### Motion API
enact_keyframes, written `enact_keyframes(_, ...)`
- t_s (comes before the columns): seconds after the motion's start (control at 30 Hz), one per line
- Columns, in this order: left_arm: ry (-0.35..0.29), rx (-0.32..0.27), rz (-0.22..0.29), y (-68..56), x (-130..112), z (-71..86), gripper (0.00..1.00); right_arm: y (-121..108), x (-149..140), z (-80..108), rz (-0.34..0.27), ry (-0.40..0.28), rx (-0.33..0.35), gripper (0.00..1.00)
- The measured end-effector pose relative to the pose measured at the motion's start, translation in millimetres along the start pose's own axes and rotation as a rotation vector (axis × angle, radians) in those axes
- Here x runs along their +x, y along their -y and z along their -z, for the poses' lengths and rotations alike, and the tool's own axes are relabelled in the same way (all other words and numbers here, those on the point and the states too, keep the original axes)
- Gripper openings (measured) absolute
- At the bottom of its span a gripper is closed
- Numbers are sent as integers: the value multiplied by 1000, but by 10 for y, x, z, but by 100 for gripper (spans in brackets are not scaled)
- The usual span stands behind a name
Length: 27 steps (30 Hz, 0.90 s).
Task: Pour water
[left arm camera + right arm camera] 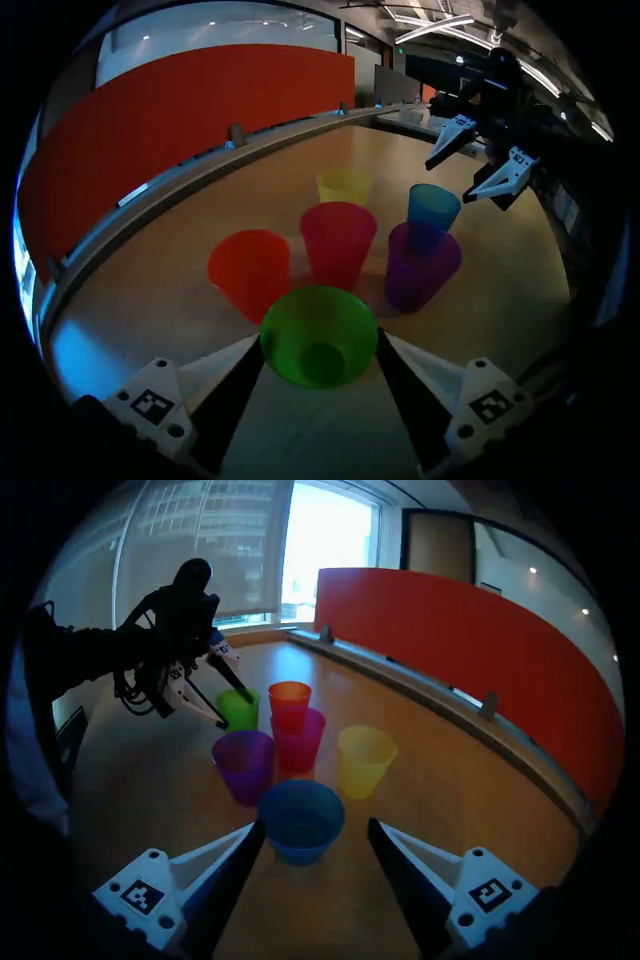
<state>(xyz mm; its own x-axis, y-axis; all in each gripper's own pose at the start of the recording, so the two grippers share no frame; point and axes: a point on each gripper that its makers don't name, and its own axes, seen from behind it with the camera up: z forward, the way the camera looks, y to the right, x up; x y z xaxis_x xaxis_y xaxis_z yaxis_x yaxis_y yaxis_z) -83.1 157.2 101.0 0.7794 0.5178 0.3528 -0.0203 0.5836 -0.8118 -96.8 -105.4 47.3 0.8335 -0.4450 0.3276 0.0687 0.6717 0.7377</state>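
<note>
- 6 plastic cups stand upright in 1 tight cluster on the wooden table (pixel 144 296).
- Left gripper (pixel 319 338): jaws spread wide w/ the green cup (pixel 316 360) between them. Fingertips sit right at its wall on both sides; can't tell if they press or only bracket it.
- Right gripper (pixel 314 825): open. The blue cup (pixel 302 820) is between its fingertips, close to 1 finger w/ a clear gap at the other, so not gripped.
- Green cup is at 1 edge of the cluster, just beside the orange cup (pixel 250 272) and pink cup (pixel 338 240). Its base is visible, so it looks empty.
- Blue cup is at the opposite edge, just beside the purple cup (pixel 243 764), w/ the yellow cup (pixel 366 760) near. Its inside is dark; can't tell if there's water.
- Judgement: this is the grasp stage, approx. the start, w/ no cup lifted or tilted yet.
- Handling (judgement): thin plastic, so light and not fragile, but the walls flex if squeezed hard.
- The smooth tapered sides could slip thru the pads. Water would add weight and slosh.
- Best hold is mid-wall, below the rim, w/ pads on opposite sides and moderate force.
- Neighbours are close, so lift straight up before tilting to avoid knocking them.
</note>
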Motion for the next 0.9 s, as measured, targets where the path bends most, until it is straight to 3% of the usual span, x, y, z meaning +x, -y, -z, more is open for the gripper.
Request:
enact_keyframes(0.37,-4,-13,-10,-88,26,52,88,29,-7,-6,-2,0,8,99)
enact_keyframes(0.9,-30,21,10,-215,-4,383,88,141,-96,-182,19,30,32,100)
